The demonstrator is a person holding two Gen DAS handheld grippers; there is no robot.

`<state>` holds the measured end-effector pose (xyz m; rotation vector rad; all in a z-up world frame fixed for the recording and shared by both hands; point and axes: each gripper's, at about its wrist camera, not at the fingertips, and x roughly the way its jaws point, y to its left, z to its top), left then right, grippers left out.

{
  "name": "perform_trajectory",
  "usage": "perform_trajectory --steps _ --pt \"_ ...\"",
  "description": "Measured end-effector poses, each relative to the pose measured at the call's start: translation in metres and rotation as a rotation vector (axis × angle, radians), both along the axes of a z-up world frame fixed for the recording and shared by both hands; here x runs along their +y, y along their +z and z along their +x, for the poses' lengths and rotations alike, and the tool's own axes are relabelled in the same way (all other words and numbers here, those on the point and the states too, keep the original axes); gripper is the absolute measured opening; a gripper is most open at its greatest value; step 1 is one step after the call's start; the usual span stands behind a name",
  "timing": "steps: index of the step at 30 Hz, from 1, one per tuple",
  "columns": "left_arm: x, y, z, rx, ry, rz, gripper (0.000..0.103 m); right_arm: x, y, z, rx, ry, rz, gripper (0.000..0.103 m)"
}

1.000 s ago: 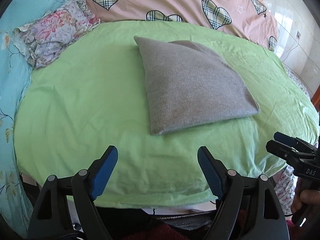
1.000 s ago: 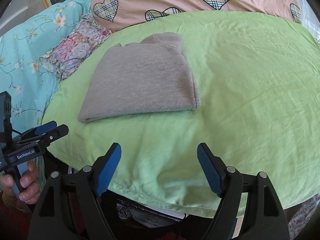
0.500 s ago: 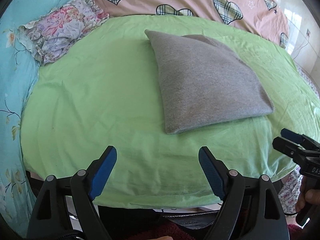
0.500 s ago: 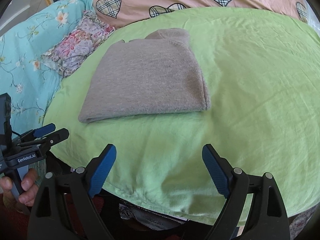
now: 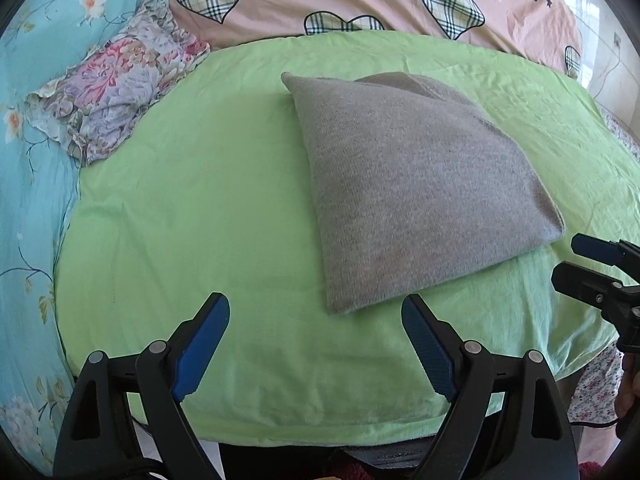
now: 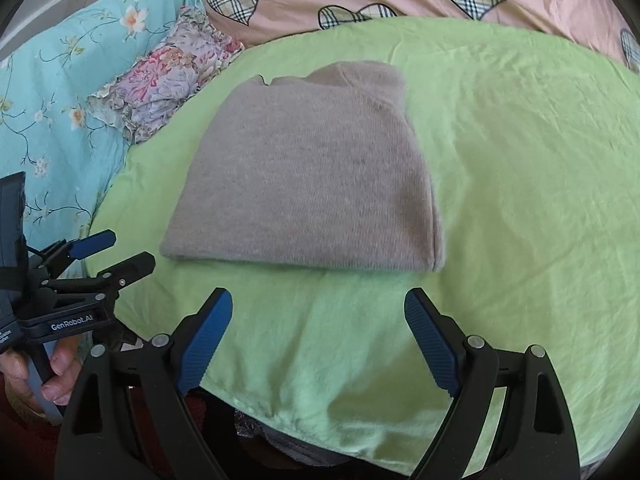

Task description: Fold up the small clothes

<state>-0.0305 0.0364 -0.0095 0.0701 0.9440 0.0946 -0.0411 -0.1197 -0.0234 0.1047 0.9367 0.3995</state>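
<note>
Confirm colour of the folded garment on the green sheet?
Plain grey knit, no pattern; clearest in the right wrist view.

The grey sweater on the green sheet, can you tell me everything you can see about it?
The grey sweater looks like soft, fuzzy knit. It is folded into a neat, thick rectangle with several layers stacked, and what looks like a neck opening shows at its far edge. It lies flat on the green sheet, close to the near edge. Nothing else touches it: the left gripper and right gripper both stand in front of it, empty.
</note>
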Motion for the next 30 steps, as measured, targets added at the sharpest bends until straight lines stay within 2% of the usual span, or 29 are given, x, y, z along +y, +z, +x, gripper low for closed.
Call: perform_trajectory --steps 10,20,26,30 --pt "0.002 0.015 0.029 -0.044 0.017 0.013 0.093 0.008 0.021 0.035 -0.051 0.006 -0.017 0.088" --pt "0.009 0.017 0.048 -0.049 0.032 -0.038 0.093 0.011 0.019 0.059 -0.048 0.008 -0.012 0.088" --pt "0.028 0.02 0.071 -0.069 0.036 -0.144 0.094 -0.012 0.025 0.079 -0.078 -0.062 0.064 0.088" --pt "0.047 0.017 0.101 -0.044 0.009 -0.287 0.094 -0.024 0.023 0.105 -0.064 -0.097 0.121 0.088"
